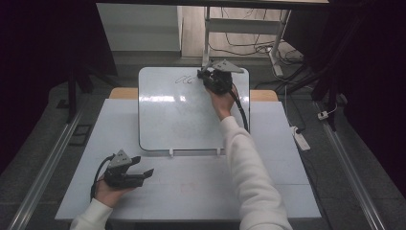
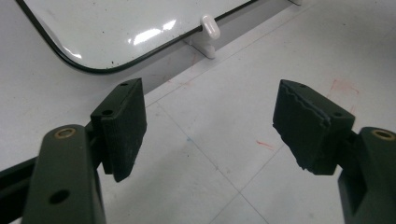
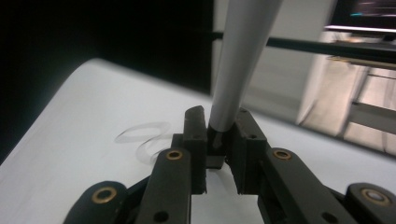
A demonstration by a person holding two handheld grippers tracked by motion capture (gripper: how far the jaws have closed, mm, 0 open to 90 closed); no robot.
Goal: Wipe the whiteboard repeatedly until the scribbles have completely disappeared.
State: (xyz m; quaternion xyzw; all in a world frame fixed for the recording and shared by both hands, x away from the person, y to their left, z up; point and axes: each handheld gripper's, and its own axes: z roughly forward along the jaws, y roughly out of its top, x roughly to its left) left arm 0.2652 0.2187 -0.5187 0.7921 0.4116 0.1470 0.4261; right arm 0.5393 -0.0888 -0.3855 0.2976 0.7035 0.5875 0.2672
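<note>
Table (image 1: pixel 191 191): pale top with thin seams and faint red marks between and beyond the left gripper's (image 2: pixel 210 126) spread jaws. Whiteboard (image 1: pixel 182 120): lies flat on it, dark-edged, two white clips (near edge), ahead of those jaws, with scribble (image 3: pixel 144 137) just left of the right gripper's jaws.

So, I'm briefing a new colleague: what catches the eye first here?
The whiteboard lying at the table's far middle, with a looping scribble near its far edge. Beside that scribble, the right gripper is shut on a grey marker. The left gripper rests open at the table's near left.
</note>
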